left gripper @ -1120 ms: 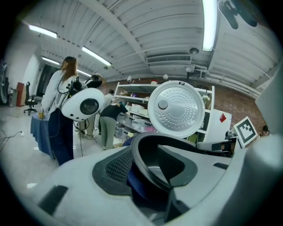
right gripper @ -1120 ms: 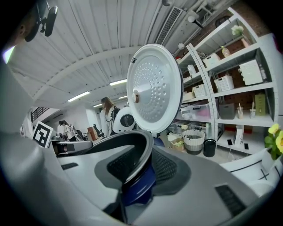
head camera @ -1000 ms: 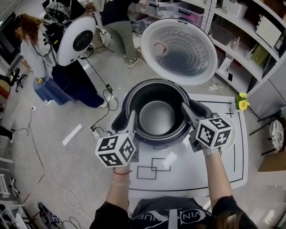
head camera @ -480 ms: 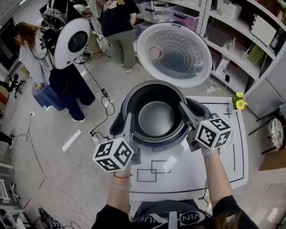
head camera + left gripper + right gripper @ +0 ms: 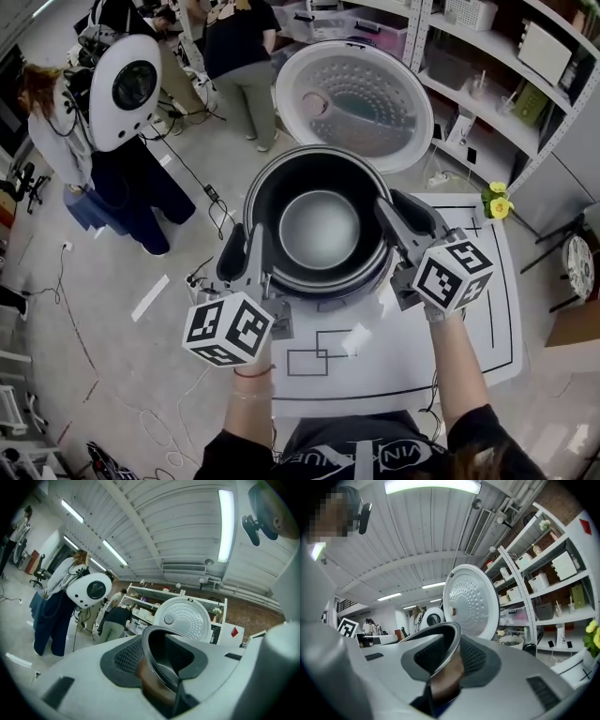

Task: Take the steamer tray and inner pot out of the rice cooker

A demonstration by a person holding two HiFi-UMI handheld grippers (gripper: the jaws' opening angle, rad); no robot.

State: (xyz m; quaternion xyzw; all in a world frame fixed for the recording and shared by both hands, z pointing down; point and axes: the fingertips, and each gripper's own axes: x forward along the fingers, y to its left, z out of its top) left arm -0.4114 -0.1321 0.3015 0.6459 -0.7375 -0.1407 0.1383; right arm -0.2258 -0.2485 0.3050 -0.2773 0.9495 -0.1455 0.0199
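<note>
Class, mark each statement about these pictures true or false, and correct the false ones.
1. The left gripper is clamped on the rim of the inner pot. True.
2. The rice cooker's lid is shut. False: the lid stands open behind the pot.
3. The right gripper hangs empty, away from the pot. False: the right gripper grips the pot's rim on the side opposite the left gripper.
4. Yellow flowers show at the right of the head view. True.
5. The pot is full of rice. False: its bare metal bottom shows, and it looks empty.
</note>
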